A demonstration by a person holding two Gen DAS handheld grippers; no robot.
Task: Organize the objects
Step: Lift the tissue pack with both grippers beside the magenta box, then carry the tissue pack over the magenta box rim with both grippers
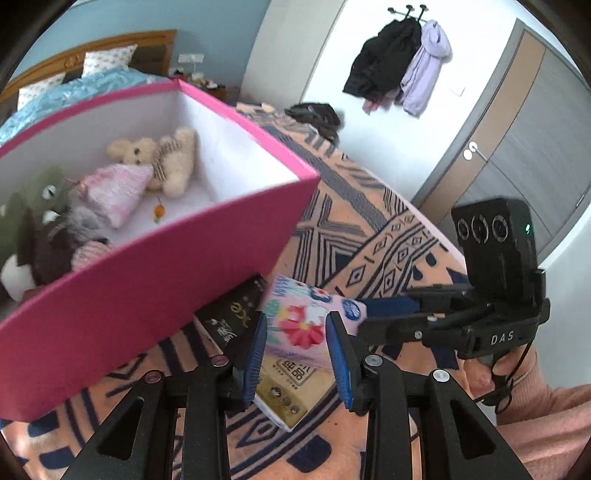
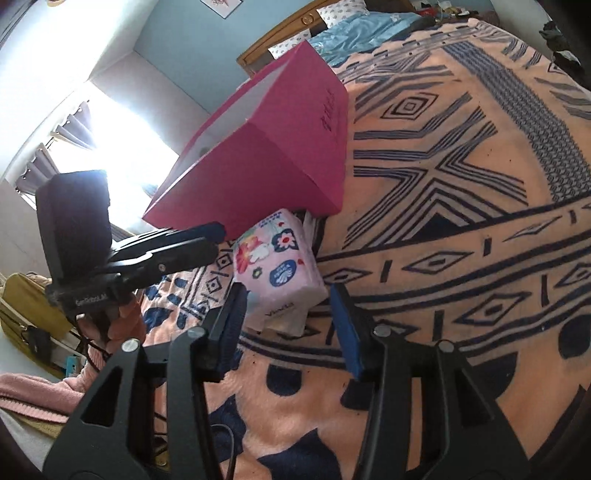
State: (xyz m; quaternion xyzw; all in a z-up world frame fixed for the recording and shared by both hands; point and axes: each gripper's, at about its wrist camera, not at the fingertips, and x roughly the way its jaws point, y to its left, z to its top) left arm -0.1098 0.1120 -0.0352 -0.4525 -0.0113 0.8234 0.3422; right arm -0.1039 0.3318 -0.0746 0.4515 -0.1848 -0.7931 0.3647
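A pink floral tissue pack (image 1: 306,317) (image 2: 277,266) lies on the patterned bedspread (image 2: 443,221) against the pink box (image 1: 147,295) (image 2: 266,166). Its near end shows a gold face with a QR code. My left gripper (image 1: 298,315) (image 2: 216,240) hovers over that end, its jaws a narrow gap apart and gripping nothing. My right gripper (image 2: 287,287) (image 1: 365,316) stands open at the pack's other end, which lies between its fingertips without visible pressing. Inside the box lie a cream teddy bear (image 1: 159,155), a green plush (image 1: 33,206) and other soft toys.
A black packet (image 1: 232,317) with gold lettering lies at the foot of the box beside the pack. A person's pink sleeve (image 1: 546,413) (image 2: 37,391) is behind each gripper. Coats (image 1: 399,62) hang on the wall by a door (image 1: 517,129). A wooden headboard (image 2: 295,22) stands beyond the box.
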